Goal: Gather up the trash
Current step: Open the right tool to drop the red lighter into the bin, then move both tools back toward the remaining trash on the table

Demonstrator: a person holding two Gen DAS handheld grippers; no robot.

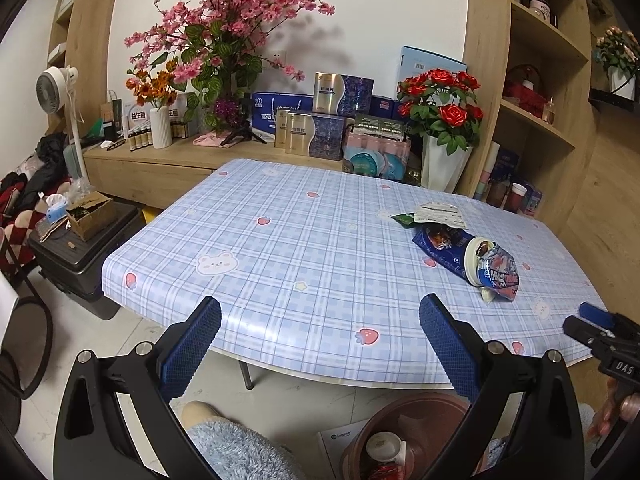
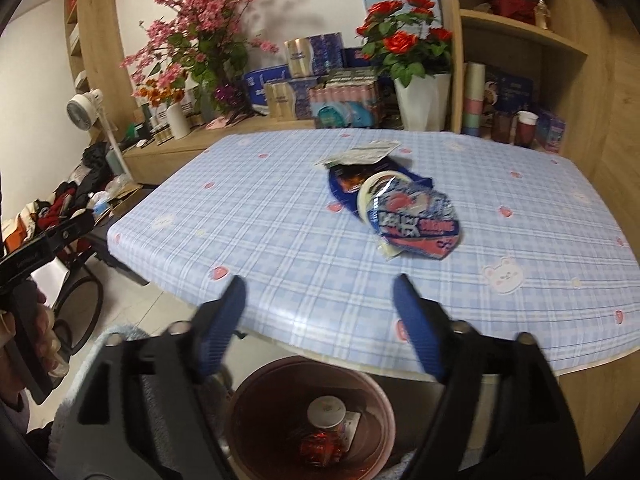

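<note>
Trash [image 2: 400, 200] lies in a loose heap on the right part of the table [image 2: 260, 208], checked blue cloth with strawberries and bears. Left to right in the left wrist view: green scrap [image 1: 403, 219], white printed sachet [image 1: 440, 213], dark blue pouch [image 1: 444, 246], blue-and-red crumpled wrapper [image 1: 500, 274]; print too blurred to read. Heap's long axis runs from far-left to near-right, wrapper end nearest the grippers. Pink bin [image 2: 312, 420] on the floor below the near edge holds a white-lidded cup [image 2: 326, 410] and red wrapper. Left gripper [image 1: 320, 332] spread wide, empty. Right gripper [image 2: 320, 312] released, jaws apart, nothing between; "DAS" on its body.
</note>
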